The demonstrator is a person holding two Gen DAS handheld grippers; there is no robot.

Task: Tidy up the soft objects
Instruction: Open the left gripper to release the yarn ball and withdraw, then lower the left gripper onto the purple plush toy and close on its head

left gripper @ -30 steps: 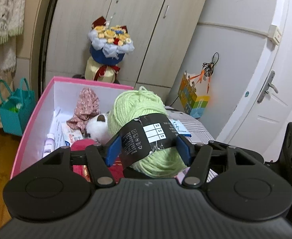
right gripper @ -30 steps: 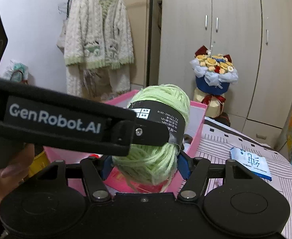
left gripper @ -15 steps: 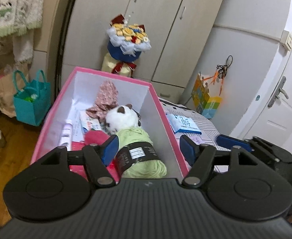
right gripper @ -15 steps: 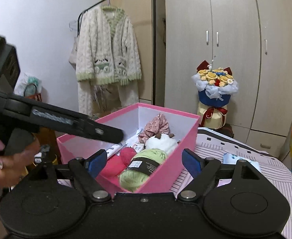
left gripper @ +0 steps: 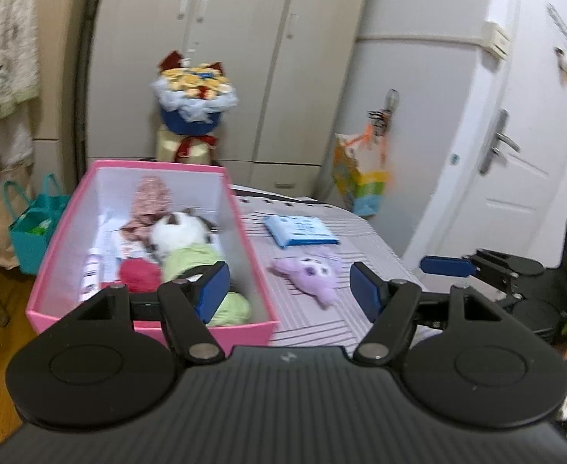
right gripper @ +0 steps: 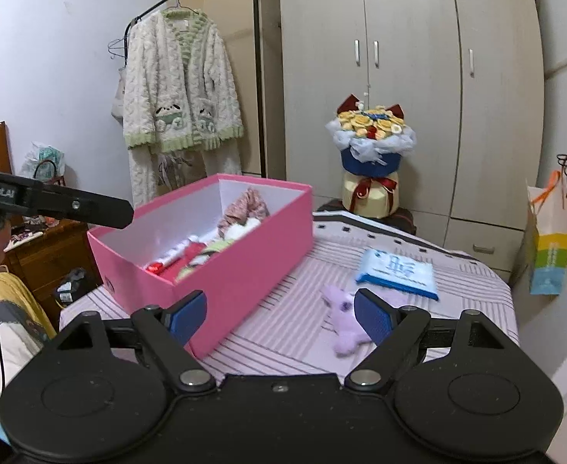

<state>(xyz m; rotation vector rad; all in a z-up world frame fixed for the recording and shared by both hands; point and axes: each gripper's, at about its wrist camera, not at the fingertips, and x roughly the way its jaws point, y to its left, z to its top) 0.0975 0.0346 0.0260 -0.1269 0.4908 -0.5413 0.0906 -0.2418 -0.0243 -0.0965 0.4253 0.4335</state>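
The pink box (left gripper: pixel 252 282) (right gripper: pixel 245 259) stands on the striped bed. Inside it lie the green yarn ball (left gripper: pixel 190 263) (right gripper: pixel 216 246), a white plush (left gripper: pixel 179 232), a red ball (left gripper: pixel 140 275) and a floral cloth (left gripper: pixel 150 197). A purple plush toy (left gripper: pixel 314 275) (right gripper: pixel 341 323) lies on the bedspread to the right of the box. My left gripper (left gripper: pixel 289 292) is open and empty, with the box corner and the purple plush ahead of it. My right gripper (right gripper: pixel 279 315) is open and empty too, its right finger overlapping the purple plush in view.
A blue-and-white packet (left gripper: pixel 301 230) (right gripper: pixel 397 270) lies on the bed beyond the plush. A flower bouquet (right gripper: pixel 370 154) stands before the wardrobe. A teal bag (left gripper: pixel 32 228) sits on the floor left of the box. A white door (left gripper: pixel 515 154) is at right.
Both grippers held the green yarn a second ago and have let it go; it now lies in the pink box. Both have drawn back and to the right, bringing the purple plush into view.
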